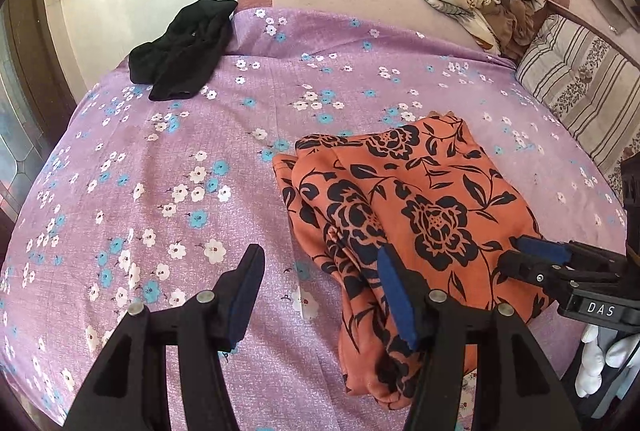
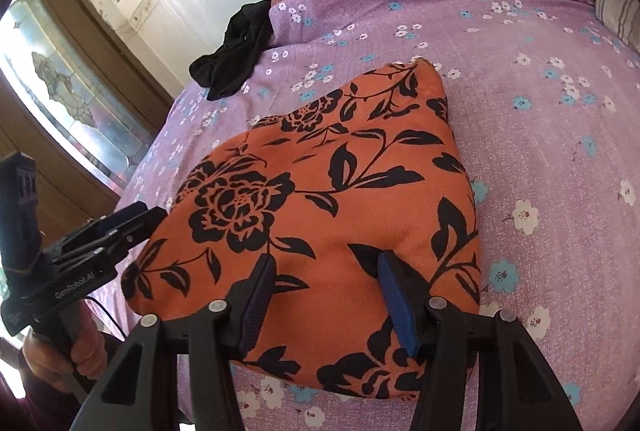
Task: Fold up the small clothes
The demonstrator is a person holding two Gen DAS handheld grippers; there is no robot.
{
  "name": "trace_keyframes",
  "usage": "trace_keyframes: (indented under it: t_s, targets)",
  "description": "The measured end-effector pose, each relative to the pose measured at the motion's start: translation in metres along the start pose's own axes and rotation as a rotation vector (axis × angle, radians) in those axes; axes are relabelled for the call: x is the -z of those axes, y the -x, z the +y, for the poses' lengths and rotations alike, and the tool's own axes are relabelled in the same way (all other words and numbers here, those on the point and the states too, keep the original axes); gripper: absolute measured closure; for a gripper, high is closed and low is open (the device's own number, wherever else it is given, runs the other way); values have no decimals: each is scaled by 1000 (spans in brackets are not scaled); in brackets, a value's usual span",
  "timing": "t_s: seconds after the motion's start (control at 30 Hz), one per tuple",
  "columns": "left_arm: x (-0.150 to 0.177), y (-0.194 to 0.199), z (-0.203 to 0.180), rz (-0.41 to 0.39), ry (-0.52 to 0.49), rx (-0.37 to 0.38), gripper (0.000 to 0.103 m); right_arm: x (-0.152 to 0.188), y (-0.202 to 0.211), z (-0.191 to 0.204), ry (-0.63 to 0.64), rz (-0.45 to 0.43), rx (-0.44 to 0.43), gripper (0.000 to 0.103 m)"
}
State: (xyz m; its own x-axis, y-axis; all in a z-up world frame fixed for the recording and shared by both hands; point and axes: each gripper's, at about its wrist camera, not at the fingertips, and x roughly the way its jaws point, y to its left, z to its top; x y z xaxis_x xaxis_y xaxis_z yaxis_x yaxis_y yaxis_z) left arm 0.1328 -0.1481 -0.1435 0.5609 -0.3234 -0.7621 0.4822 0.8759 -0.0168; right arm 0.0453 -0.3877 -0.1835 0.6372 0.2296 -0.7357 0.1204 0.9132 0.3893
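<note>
Far ahead and left of the jaws, a black garment lies crumpled at the edge of the purple floral bedsheet. The left gripper hovers with jaws released, its right finger over the orange floral cloth. That folded cloth lies flat on the bed. The right gripper is spread above it, seemingly not pinching any fabric.

"DAS" on right gripper body | "GenRobot.AI" on left gripper body
</note>
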Motion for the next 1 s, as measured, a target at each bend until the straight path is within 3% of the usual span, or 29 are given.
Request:
trace_keyframes:
  t_s: [0.3,0.9,1.0]
  targets:
    - [10,-4,-5,-3,-20,-48,43,-2,-7,0,8,-4,0,46]
    - [40,-31,-3,88,-28,-156,42,-3,-7,-4,7,2,-32,46]
    - [44,-34,3,104,-5,-164,38,1,-4,-4,16,12,-39,45]
